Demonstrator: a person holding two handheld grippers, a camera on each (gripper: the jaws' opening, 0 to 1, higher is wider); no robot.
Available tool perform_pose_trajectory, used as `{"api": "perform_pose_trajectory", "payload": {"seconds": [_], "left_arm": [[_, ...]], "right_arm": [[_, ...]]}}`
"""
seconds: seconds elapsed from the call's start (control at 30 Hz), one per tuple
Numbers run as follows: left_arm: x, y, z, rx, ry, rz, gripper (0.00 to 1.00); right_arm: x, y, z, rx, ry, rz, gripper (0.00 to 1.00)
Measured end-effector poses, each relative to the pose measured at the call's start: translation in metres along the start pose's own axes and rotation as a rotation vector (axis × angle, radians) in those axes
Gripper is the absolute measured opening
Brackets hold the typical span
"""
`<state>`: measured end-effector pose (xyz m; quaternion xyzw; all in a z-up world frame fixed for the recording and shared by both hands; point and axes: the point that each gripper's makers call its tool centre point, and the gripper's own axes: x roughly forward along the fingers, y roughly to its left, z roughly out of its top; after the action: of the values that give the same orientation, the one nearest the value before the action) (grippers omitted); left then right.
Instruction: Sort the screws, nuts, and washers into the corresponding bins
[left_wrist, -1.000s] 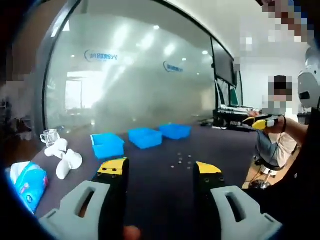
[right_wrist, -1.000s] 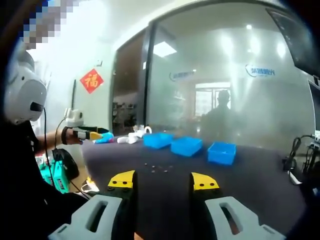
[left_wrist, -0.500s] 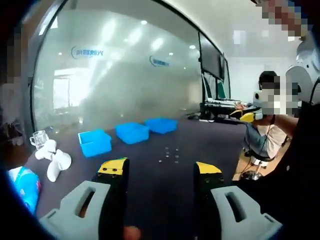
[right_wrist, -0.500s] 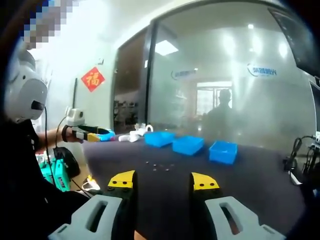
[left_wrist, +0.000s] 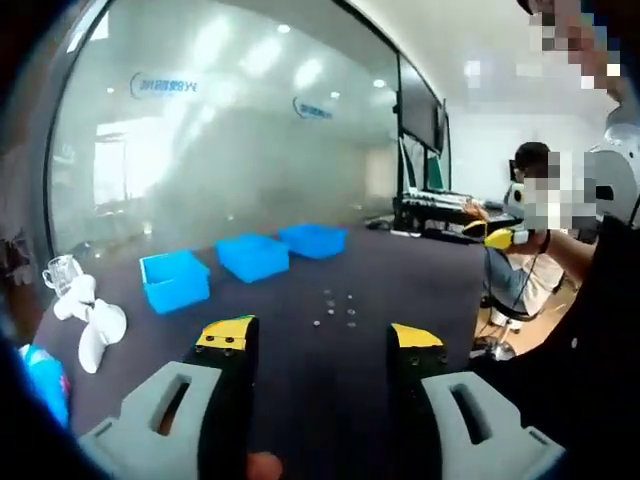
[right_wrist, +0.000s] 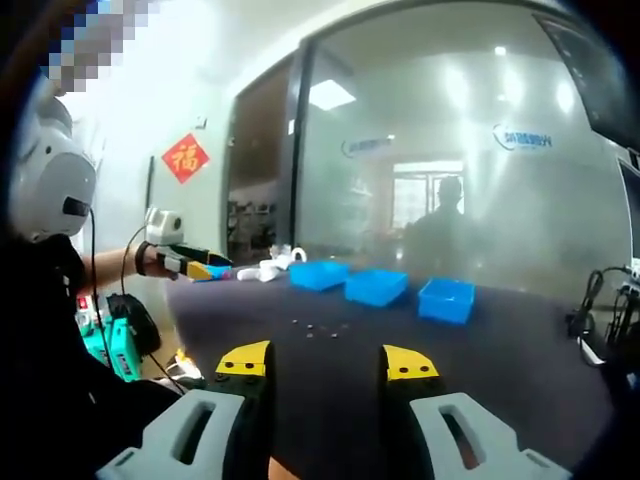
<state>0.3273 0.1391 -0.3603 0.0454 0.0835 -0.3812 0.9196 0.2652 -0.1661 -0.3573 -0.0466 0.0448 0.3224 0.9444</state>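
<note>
Both tools, left tool (left_wrist: 318, 340) and right tool (right_wrist: 327, 361), hang with jaws apart and empty above the dark surface (left_wrist: 400, 275). Beyond lie scattered small parts (left_wrist: 336, 306); farther, three blue bins (left_wrist: 248, 256) stand in a row.

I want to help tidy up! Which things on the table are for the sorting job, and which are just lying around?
For the job:
three blue bins
small metal bits loose on the dark table

Just lying around:
white plastic pieces
clear glass cup
blue packet
</note>
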Motion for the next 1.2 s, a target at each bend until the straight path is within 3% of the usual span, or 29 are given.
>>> {"api": "perform_pose_trajectory", "payload": {"seconds": [0.17, 0.33, 0.4, 0.7, 0.83, 1.2], "left_arm": [[0.022, -0.001, 0.0, 0.022, 0.08, -0.047, 0.5], [0.044, 0.0, 0.004, 0.035, 0.123, -0.078, 0.5], [0.052, 0.0, 0.001, 0.056, 0.176, -0.109, 0.5], [0.087, 0.004, -0.001, 0.02, 0.296, -0.17, 0.47], [0.102, 0.006, -0.009, -0.008, 0.349, -0.177, 0.46], [0.135, 0.004, -0.036, 0.05, 0.472, -0.195, 0.43]], "right_arm": [[-0.001, 0.0, -0.003, -0.005, 0.007, 0.001, 0.37], [-0.002, 0.0, -0.005, 0.001, 0.003, 0.0, 0.37], [-0.002, 0.0, -0.007, 0.004, 0.005, -0.001, 0.37], [-0.006, -0.006, -0.012, 0.012, 0.006, -0.015, 0.37], [-0.005, -0.006, -0.013, 0.018, 0.003, -0.017, 0.37], [-0.008, -0.009, -0.019, 0.026, 0.012, -0.024, 0.37]]}}
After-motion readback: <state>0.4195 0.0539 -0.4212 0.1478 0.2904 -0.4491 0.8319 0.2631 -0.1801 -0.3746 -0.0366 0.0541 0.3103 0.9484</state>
